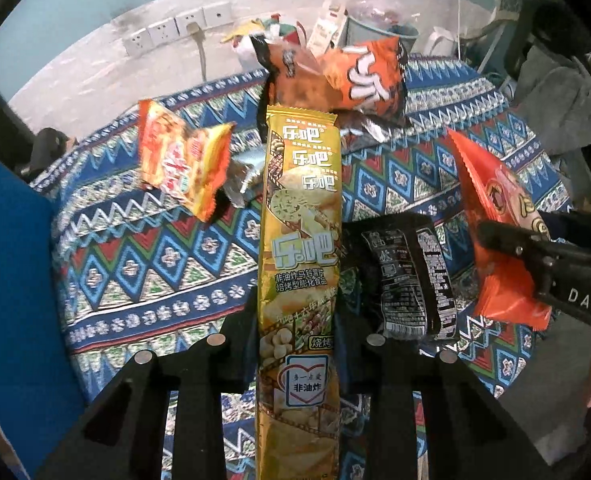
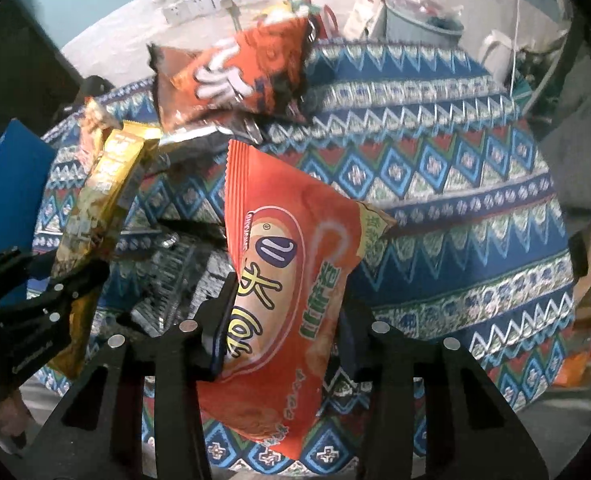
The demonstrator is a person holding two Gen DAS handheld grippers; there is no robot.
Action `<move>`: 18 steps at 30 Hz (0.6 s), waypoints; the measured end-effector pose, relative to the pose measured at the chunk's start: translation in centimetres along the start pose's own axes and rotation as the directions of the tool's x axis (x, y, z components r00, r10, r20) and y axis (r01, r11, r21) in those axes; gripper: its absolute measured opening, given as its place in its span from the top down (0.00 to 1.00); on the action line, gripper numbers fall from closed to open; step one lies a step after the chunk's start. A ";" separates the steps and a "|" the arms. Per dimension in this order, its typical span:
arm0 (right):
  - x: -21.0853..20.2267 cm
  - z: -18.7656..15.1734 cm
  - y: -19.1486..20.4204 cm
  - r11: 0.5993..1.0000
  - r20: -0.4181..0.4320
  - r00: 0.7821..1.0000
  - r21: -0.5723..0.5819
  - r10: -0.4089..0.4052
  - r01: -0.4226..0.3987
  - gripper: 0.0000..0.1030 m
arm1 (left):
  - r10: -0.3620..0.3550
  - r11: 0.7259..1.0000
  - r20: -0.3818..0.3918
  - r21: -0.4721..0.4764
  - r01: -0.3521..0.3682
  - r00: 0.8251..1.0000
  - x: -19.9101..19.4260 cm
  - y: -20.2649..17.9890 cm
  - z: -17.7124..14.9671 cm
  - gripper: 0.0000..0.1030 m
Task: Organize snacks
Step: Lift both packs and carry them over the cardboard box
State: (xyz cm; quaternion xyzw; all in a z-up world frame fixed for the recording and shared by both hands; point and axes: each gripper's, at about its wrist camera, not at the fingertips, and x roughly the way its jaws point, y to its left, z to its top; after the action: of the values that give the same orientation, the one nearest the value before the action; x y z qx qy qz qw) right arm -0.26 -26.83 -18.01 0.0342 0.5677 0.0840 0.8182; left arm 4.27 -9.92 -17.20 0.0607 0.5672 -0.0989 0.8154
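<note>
My left gripper [image 1: 297, 328] is shut on a long yellow chips pack [image 1: 301, 248] and holds it above the patterned tablecloth [image 1: 143, 264]. My right gripper [image 2: 283, 316] is shut on an orange-red snack bag [image 2: 291, 280], also held above the cloth. In the left wrist view that orange bag [image 1: 495, 216] and the right gripper [image 1: 507, 240] show at the right. In the right wrist view the yellow pack [image 2: 99, 208] and the left gripper [image 2: 67, 280] show at the left. A black snack pack [image 1: 411, 272] lies on the cloth between them.
A large orange chip bag [image 1: 359, 80] lies at the back of the table on darker packs. A small orange-yellow packet [image 1: 183, 164] and a silver wrapper [image 1: 243, 180] lie left of the yellow pack. A blue box [image 1: 11, 280] stands at the far left. A bucket [image 2: 419, 20] and clutter sit behind.
</note>
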 end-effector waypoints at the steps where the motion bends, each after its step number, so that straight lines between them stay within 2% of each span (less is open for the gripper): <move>1: -0.5 0.1 0.0 1.000 0.015 1.000 -0.008 0.005 -0.005 0.60 | 0.000 1.000 0.007 -0.004 0.000 1.000 -0.5 0.3 0.0 0.70; 7: -3.3 1.1 1.3 0.998 0.091 0.996 -0.063 0.010 -0.005 0.60 | 0.026 0.999 0.053 -0.021 -0.025 0.998 -3.5 1.5 -0.7 0.70; 18: -6.6 2.5 5.5 0.987 0.178 0.983 -0.159 0.052 -0.024 0.60 | 0.063 0.996 0.131 -0.065 -0.055 0.989 -7.6 4.2 -1.6 0.70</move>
State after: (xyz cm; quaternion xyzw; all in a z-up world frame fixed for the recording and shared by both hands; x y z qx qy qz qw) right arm -0.74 -22.50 -10.17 -0.0117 0.4818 0.1404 0.8649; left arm 1.21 -4.77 -10.68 0.0456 0.5126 -0.0610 0.8553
